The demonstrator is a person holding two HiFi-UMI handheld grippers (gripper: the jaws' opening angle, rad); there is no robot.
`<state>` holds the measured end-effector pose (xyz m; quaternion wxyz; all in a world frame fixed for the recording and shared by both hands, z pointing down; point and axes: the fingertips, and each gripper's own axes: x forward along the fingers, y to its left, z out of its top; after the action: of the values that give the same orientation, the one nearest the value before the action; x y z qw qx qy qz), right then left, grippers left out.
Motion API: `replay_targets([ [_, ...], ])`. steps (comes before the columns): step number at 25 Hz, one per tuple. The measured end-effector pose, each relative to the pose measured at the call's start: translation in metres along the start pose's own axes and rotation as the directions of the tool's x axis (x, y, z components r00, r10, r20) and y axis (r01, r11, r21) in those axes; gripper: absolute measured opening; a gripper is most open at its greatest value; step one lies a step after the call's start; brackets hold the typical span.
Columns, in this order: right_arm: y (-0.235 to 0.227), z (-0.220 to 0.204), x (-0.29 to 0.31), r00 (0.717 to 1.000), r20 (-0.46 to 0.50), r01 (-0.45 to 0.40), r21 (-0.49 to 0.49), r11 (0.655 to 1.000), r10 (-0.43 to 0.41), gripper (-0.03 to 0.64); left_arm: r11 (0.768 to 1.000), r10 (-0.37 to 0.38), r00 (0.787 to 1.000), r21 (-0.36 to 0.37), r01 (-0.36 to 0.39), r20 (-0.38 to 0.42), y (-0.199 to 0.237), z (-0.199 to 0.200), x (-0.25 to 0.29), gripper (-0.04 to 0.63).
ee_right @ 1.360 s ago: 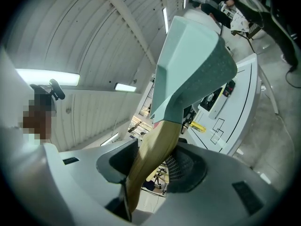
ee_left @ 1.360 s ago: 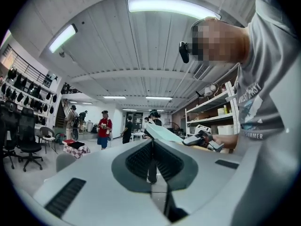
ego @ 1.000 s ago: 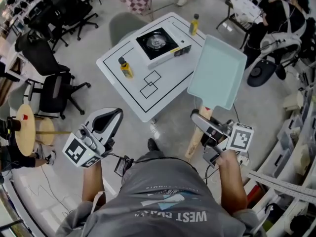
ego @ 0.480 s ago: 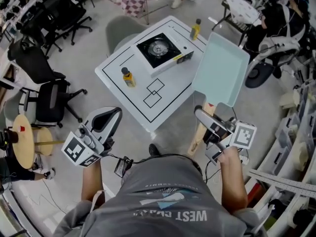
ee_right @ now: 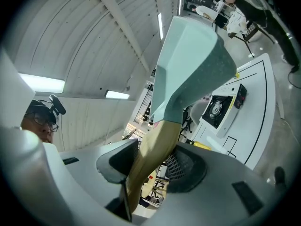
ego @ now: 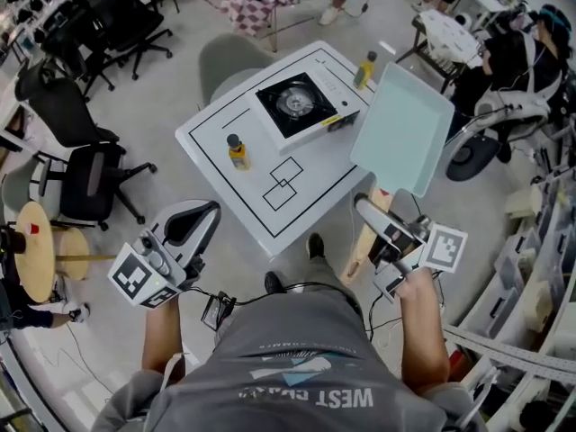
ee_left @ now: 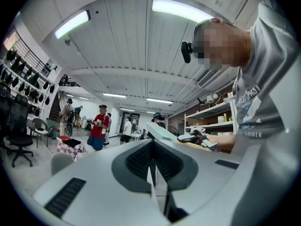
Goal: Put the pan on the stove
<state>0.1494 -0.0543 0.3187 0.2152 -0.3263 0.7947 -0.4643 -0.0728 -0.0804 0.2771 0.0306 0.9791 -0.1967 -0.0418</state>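
Observation:
A pale teal rectangular pan with a wooden handle hangs in the air to the right of the white table. My right gripper is shut on that handle, and the pan tilts up over the jaws, handle between them. The black portable stove sits on the table's far part, with the stove apart from the pan. My left gripper is held low at the left, shut and empty; its jaws meet with nothing between them.
Two yellow bottles stand on the table, one on the left, one at the far corner. Black office chairs stand to the left, a round wooden stool near them. People stand farther back; shelving is at the right.
The table and stove have shifted slightly in the head view as the person steps. The pan stays in my right gripper; the left gripper has sunk a little.

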Motion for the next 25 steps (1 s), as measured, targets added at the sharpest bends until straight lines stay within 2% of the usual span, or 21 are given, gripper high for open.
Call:
replay_targets([
  [4,-0.013,0.017,0.016,0.999,-0.035,-0.035,0.009,0.999,0.036,0.186,0.999,0.039,0.999,0.017,-0.039,-0.01,0.006,-0.003,0.007,0.002],
  [11,-0.038,0.039,0.044,0.99,-0.123,-0.069,0.053,0.996,0.075,0.186,0.989,0.145,0.989,0.004,-0.145,-0.013,0.019,-0.003,0.017,0.002],
  [18,-0.066,0.067,0.072,0.975,-0.196,-0.092,0.068,0.993,0.104,0.186,0.973,0.232,0.973,-0.007,-0.232,-0.002,0.033,-0.006,0.033,0.002],
  [25,-0.092,0.085,0.098,0.958,-0.26,-0.102,0.092,0.991,0.122,0.186,0.945,0.327,0.945,-0.015,-0.327,-0.013,0.049,-0.01,0.036,0.002],
])
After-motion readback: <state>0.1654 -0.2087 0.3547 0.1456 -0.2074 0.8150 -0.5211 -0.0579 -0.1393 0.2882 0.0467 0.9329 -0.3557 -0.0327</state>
